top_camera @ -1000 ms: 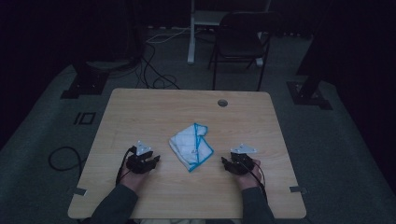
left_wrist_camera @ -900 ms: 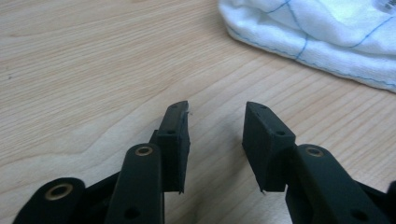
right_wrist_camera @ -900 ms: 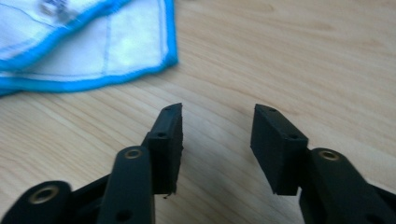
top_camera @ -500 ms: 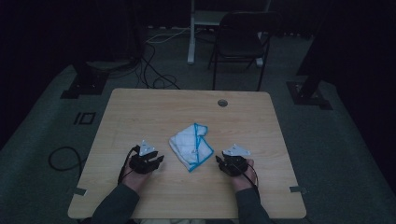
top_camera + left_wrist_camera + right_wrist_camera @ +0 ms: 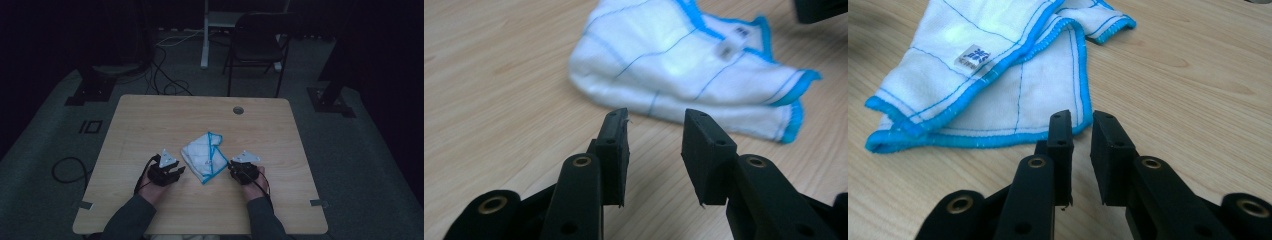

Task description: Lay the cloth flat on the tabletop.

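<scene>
Your left gripper [image 5: 654, 130] sits at the bottom middle of the left gripper view. Its two black jaws stand apart with a clear gap, and nothing is between them. They point at the folded edge of the white cloth [image 5: 684, 65], which lies just past the tips in the upper middle of that picture.

Your right gripper [image 5: 1082, 131] sits at the bottom middle of the right gripper view. Its jaws have just been closing, and now just a thin gap is left. Nothing is caught in it. The tips sit right at the blue edge of the cloth [image 5: 973, 85], which fills the upper left there.

In the high view, the cloth [image 5: 202, 155] lies in the middle of the wooden table [image 5: 150, 115]. Your left gripper [image 5: 176, 172] is just left of it, and your right gripper [image 5: 232, 170] is just right of it.
</scene>
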Tool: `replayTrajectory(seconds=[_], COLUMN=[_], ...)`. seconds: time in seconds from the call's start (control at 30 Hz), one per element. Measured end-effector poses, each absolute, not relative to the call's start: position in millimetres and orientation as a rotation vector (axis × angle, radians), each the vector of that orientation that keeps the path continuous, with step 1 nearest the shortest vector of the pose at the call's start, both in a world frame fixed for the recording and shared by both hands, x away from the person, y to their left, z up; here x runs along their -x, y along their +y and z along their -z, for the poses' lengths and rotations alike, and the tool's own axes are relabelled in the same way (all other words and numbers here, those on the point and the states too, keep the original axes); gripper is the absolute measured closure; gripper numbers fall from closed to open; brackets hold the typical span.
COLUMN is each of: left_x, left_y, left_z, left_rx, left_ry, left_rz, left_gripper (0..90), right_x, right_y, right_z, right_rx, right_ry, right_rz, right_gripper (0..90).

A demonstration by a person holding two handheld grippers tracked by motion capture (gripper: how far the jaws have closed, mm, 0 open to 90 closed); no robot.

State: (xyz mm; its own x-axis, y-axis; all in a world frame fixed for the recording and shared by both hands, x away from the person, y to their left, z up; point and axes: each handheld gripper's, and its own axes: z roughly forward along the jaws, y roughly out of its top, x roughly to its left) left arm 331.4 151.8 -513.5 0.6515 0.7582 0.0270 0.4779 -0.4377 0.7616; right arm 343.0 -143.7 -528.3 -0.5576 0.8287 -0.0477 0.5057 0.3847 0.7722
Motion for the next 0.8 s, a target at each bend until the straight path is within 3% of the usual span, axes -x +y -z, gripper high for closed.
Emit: replayTrajectory(seconds=[0.37,0.8], left_x=[-331,-324], left_y=[127,106], left_z=[509,507], left_rx=[-2.144,-2.190], left_ry=[0.868,0.756], left_rz=[-0.463,-0.460], left_gripper=[60.7,56.8], right_x=[-366,-373], right_y=[-133,-133], right_z=[531,543], right_rx=[-1.164,-1.171], right_ry=[2.226,2.259], right_rz=[-1.003,-0.970], right_gripper=[74.1,76.2])
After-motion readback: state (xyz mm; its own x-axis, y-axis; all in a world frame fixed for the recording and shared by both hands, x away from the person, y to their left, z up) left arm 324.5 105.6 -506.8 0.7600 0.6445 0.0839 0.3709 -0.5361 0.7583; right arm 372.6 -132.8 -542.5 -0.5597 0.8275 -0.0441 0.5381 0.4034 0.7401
